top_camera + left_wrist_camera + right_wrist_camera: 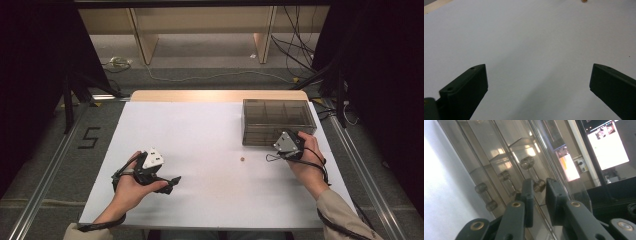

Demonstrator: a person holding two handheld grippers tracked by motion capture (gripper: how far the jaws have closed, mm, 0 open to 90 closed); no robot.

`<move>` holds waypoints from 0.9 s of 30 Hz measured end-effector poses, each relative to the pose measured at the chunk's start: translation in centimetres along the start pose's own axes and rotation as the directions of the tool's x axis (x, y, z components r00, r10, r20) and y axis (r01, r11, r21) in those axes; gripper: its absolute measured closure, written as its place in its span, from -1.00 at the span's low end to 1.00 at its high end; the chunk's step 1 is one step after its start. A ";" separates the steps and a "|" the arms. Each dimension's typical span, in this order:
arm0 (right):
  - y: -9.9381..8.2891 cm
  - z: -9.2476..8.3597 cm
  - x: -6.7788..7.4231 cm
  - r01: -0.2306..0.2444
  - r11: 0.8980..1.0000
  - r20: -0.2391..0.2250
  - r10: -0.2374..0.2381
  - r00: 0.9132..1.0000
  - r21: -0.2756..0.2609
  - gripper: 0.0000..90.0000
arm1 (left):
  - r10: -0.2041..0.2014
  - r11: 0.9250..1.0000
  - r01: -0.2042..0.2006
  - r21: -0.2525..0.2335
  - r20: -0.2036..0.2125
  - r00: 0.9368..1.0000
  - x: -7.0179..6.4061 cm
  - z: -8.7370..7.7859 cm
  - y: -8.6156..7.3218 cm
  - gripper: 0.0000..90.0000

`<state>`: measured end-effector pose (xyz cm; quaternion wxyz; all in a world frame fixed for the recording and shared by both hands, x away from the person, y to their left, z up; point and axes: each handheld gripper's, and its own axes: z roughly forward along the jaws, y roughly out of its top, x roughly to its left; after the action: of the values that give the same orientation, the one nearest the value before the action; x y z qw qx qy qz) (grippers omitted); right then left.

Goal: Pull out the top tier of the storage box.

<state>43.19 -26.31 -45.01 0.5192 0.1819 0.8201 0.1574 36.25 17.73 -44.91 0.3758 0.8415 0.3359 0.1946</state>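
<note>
A smoky see-through box (279,121) with compartments stands at the table's far right. Its front carries three dumbbell-shaped handles (532,173). My right gripper (539,187) is held against that front, and the lower knob of one handle fills the narrow gap between its fingertips. In the high view the right gripper (281,140) touches the box's near edge. My left gripper (171,184) rests on the white mat at the near left, pointing right. In its own view the left gripper (539,72) is wide open with nothing between the jaws. A small brown bit (241,159) lies mid-table.
The white mat (200,140) covers most of the wooden table. The brown bit (584,0) is far ahead of the left jaws. Lit screens (609,145) stand beyond the box. Metal rails run along both sides of the table and cables lie on the floor behind it.
</note>
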 end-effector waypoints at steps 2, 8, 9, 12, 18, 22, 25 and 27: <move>0.1 0.0 0.1 0.013 1.000 0.006 -0.013 1.000 0.010 0.74 | 0.000 1.000 0.000 0.000 0.002 1.000 0.0 0.0 0.0 -0.96; 0.2 0.0 0.2 0.035 0.999 0.022 -0.035 0.999 0.017 0.75 | 0.002 1.000 -0.002 0.003 0.009 1.000 0.0 0.1 0.0 -0.94; 0.3 0.0 0.3 0.036 0.999 0.027 -0.037 0.999 0.021 0.75 | 0.002 1.000 -0.002 0.003 0.009 1.000 0.0 0.1 0.0 -0.94; 0.3 0.0 0.3 0.047 0.999 0.028 -0.048 0.998 0.023 0.76 | -0.001 1.000 0.001 0.002 0.010 1.000 0.0 0.1 0.0 -0.94; 0.3 0.0 0.4 0.057 0.998 0.033 -0.058 0.998 0.027 0.76 | 0.001 1.000 -0.001 0.006 0.010 1.000 0.0 0.1 0.0 -0.93; 0.4 -0.1 0.4 0.056 0.998 0.032 -0.057 0.998 0.029 0.76 | 0.000 1.000 0.000 0.008 0.008 1.000 0.1 0.1 -0.1 -0.93; 0.3 -0.1 0.4 0.052 0.998 0.033 -0.053 0.998 0.027 0.76 | -0.001 1.000 0.001 0.007 0.007 1.000 0.1 0.1 -0.1 -0.93; 0.3 -0.1 0.4 0.055 0.998 0.033 -0.056 0.998 0.026 0.76 | -0.003 1.000 0.002 0.006 0.008 1.000 0.1 0.1 -0.1 -0.93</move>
<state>43.00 -25.84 -45.17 0.5348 0.1684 0.8178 0.1296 36.37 17.80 -45.04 0.3748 0.8430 0.3360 0.1896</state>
